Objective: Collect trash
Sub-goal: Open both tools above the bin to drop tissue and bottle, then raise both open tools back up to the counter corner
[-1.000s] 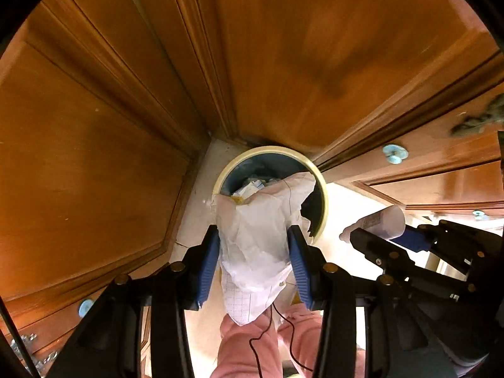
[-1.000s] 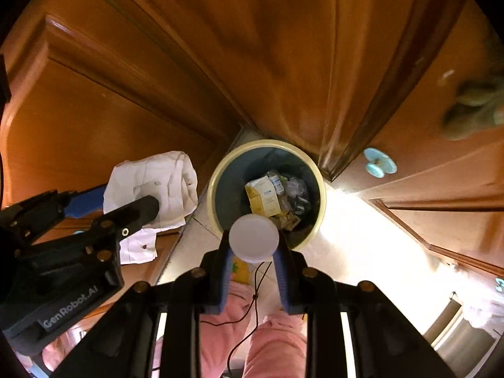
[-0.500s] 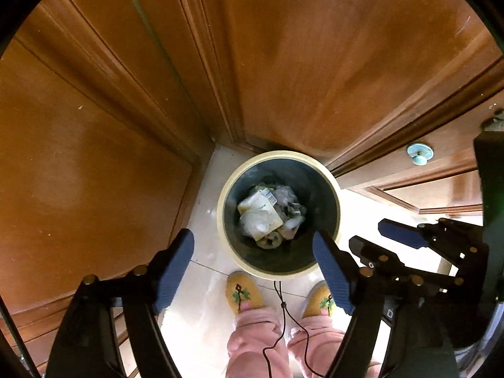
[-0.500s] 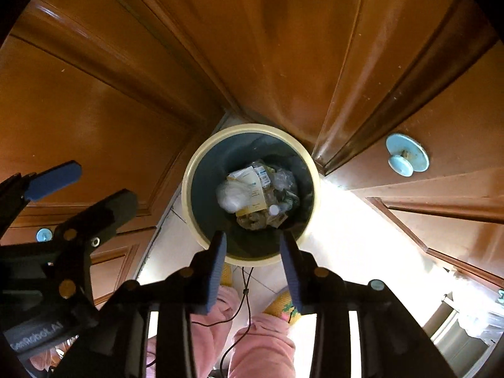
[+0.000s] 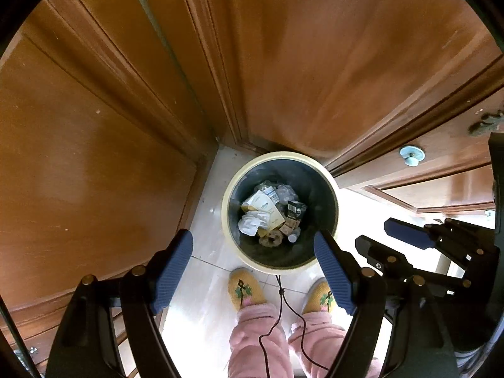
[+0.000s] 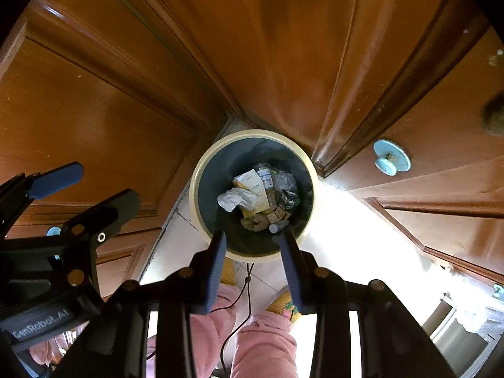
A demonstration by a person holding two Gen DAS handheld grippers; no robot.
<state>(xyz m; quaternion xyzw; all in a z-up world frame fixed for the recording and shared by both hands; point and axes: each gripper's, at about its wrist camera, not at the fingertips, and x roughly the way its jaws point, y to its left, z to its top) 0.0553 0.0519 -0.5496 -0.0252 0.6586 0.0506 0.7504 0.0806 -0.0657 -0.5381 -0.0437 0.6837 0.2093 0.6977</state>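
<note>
A round trash bin with a cream rim [image 5: 225, 201] [image 6: 193, 189] stands on the floor in a corner of wooden panels. Inside lie crumpled white paper [image 5: 252, 222] [image 6: 236, 198], a small white bottle [image 6: 277, 227], cartons and wrappers. My left gripper [image 5: 253, 245] is open and empty, held above the bin's near edge. My right gripper [image 6: 253, 245] is open and empty, also above the near edge. The right gripper shows in the left wrist view [image 5: 387, 236], and the left one in the right wrist view [image 6: 94, 186].
Wooden cabinet doors and panels surround the bin, with pale blue knobs [image 5: 412, 155] [image 6: 391, 157]. The person's yellow slippers [image 5: 245, 289] and pink trousers [image 5: 261, 337] stand just before the bin on a light tiled floor [image 5: 204, 308]. A thin black cable [image 5: 283, 302] hangs down.
The left gripper opened and the crumpled paper fell into the bin. The right gripper opened and the white bottle fell in too. Both grippers have risen away from the bin.
</note>
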